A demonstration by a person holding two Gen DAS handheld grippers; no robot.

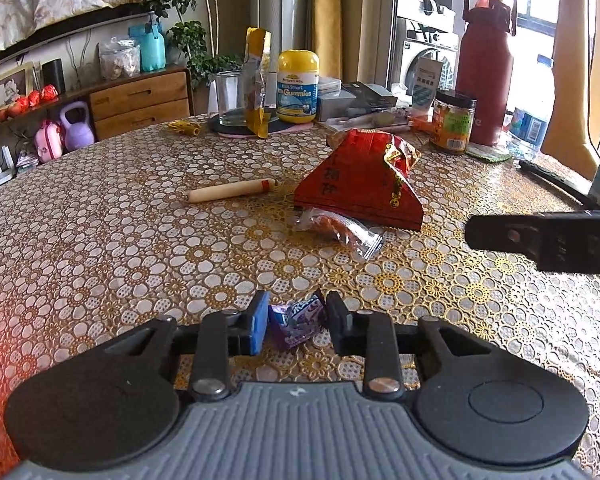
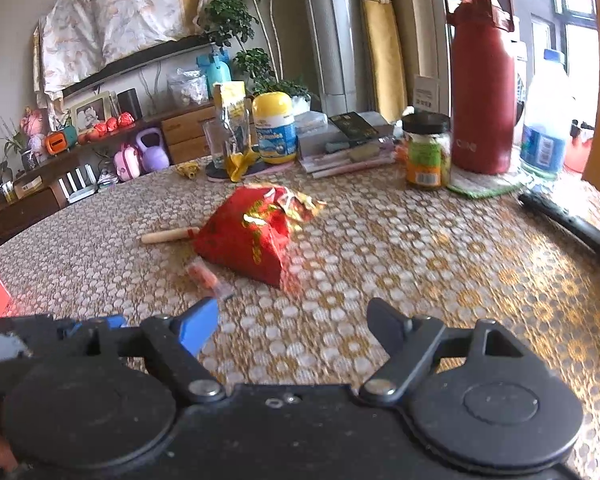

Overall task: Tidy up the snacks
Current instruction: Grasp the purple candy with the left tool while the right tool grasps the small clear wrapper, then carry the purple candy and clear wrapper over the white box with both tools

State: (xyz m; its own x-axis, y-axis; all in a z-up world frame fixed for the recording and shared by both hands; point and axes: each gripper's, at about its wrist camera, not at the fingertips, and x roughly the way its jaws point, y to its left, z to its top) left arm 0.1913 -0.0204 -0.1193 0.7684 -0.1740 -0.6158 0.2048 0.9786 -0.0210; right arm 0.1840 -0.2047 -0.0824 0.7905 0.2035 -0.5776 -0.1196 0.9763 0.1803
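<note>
My left gripper (image 1: 297,318) is shut on a small purple snack packet (image 1: 298,319), held just above the patterned table. Ahead lies a red paper snack bag (image 1: 360,184) with a crumpled open top, and it also shows in the right wrist view (image 2: 246,234). A clear packet of orange snacks (image 1: 336,230) lies against the bag's near edge; it shows in the right wrist view too (image 2: 206,276). A sausage stick (image 1: 230,191) lies to the left of the bag. My right gripper (image 2: 292,326) is open and empty above the table, and its finger shows in the left wrist view (image 1: 540,236).
At the table's far edge stand a glass (image 1: 230,98), a yellow foil pouch (image 1: 258,80), a yellow-capped gummies bottle (image 1: 297,87), boxes, a jar (image 1: 452,120), a red thermos (image 1: 486,72) and a plastic bottle (image 2: 546,120). A black pen (image 2: 568,222) lies at right.
</note>
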